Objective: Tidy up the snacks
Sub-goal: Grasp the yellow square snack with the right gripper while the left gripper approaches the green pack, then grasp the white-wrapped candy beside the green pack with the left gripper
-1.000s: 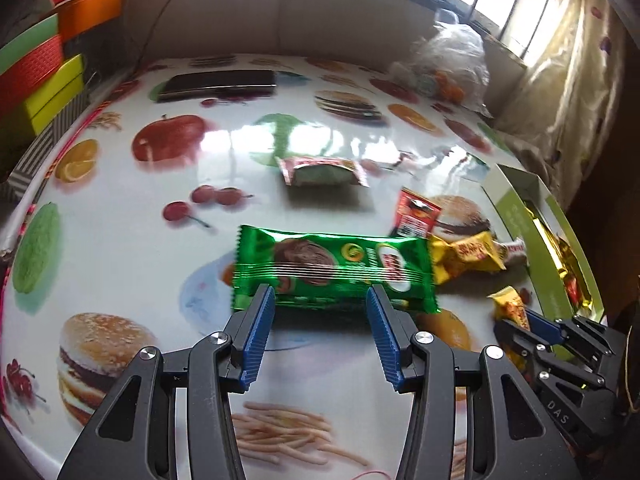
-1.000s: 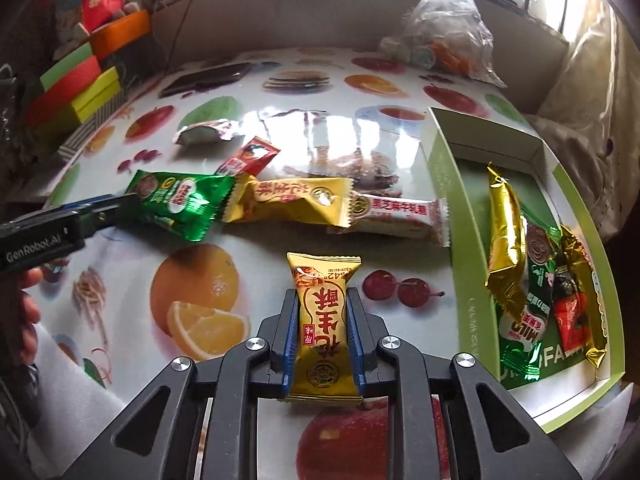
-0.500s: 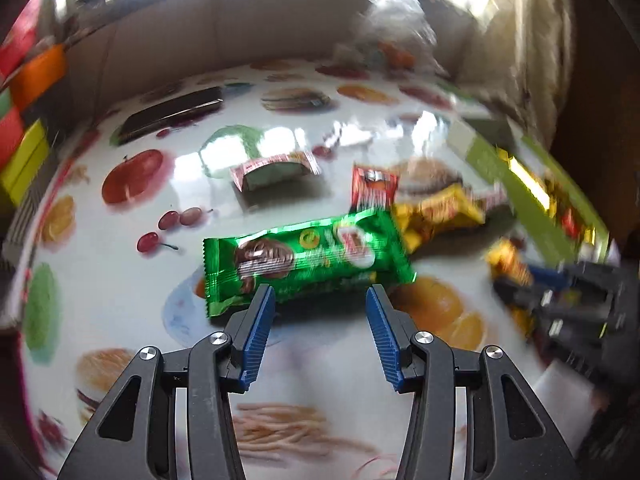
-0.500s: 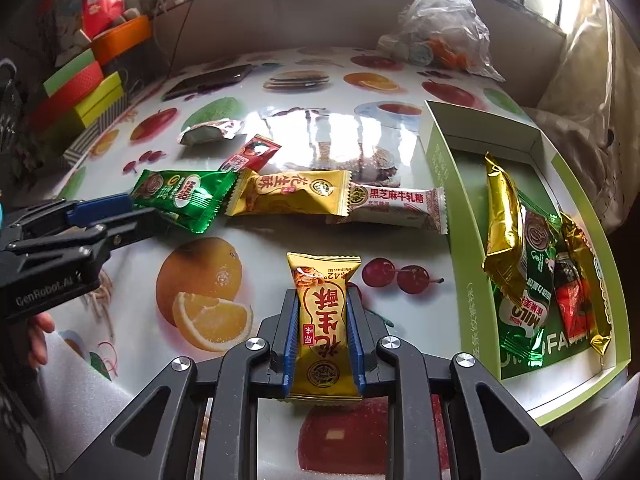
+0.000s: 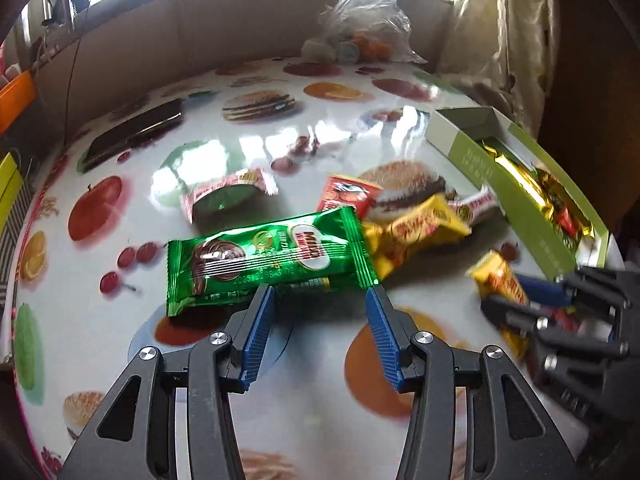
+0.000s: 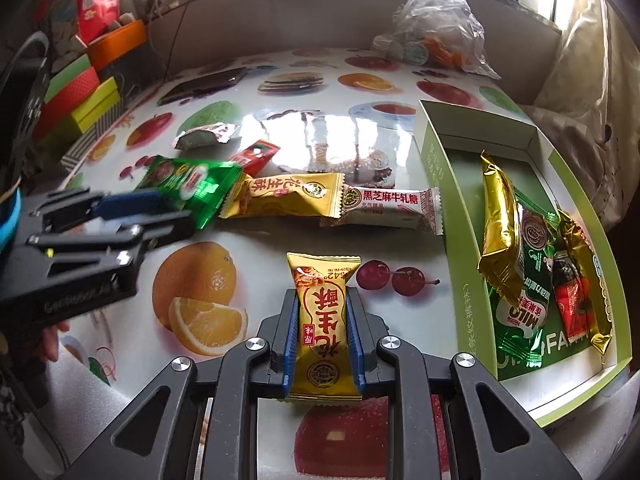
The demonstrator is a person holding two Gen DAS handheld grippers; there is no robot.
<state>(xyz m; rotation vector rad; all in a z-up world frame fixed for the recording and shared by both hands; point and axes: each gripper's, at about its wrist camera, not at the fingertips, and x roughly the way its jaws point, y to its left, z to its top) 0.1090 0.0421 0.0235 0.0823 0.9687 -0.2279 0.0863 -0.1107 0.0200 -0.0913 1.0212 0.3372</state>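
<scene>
The right tool [image 6: 323, 334] is clamped on a small yellow peanut-candy packet [image 6: 323, 322], its blue pads pressed against the packet's long sides, the packet pointing toward twelve o'clock above the worktop [image 6: 248, 248]. At about two o'clock from it sits the green cardboard box [image 6: 438, 168], holding a gold foil packet [image 6: 498, 228], a green Milo packet and a red one. At twelve o'clock, on the fruit-print worktop, lie a larger yellow packet [image 6: 288, 196] and a white sesame-nougat packet [image 6: 386, 204] end to end. The left tool [image 5: 320, 300] stands with its jaws apart and nothing between them — its tips are just at the near edge of a green Milo bar [image 5: 268, 256], which lies flat at its twelve o'clock; whether they touch the wrapper I cannot tell. Beyond the bar, at one o'clock, is a red sachet [image 5: 348, 194]; at eleven o'clock, a pink-and-green packet [image 5: 224, 196]. A dark phone [image 5: 134, 134] lies further off at ten o'clock — a clear plastic bag [image 5: 364, 28] at the far edge.
</scene>
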